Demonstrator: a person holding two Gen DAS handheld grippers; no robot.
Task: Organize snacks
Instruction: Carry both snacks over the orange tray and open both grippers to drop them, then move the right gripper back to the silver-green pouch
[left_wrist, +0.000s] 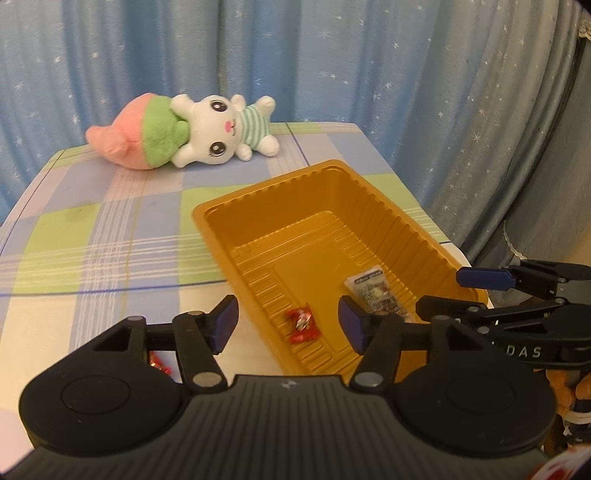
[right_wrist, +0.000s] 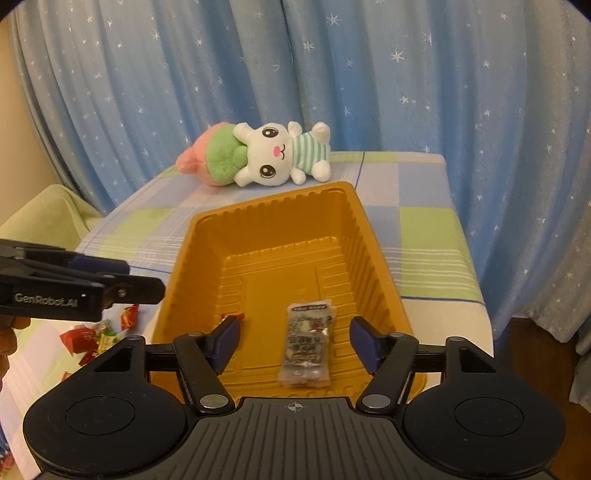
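A gold plastic tray (left_wrist: 218, 218) stands on the checked tablecloth; it also shows in the right wrist view (right_wrist: 376, 258). Inside lie a red wrapped candy (left_wrist: 302, 322) and a grey-white snack packet (left_wrist: 376, 291), which also shows in the right wrist view (right_wrist: 306, 343). My left gripper (left_wrist: 288, 323) is open and empty over the tray's near left corner. My right gripper (right_wrist: 293, 341) is open and empty above the packet. Each gripper shows side-on in the other's view: the right one (left_wrist: 476, 291), the left one (right_wrist: 122, 280). Loose red and green snacks (right_wrist: 99, 332) lie left of the tray.
A white plush rabbit with a pink and green hat (left_wrist: 184, 133) lies at the table's far edge, also in the right wrist view (right_wrist: 258, 155). Blue star-print curtains hang behind. The table's right edge (right_wrist: 476, 280) is close to the tray.
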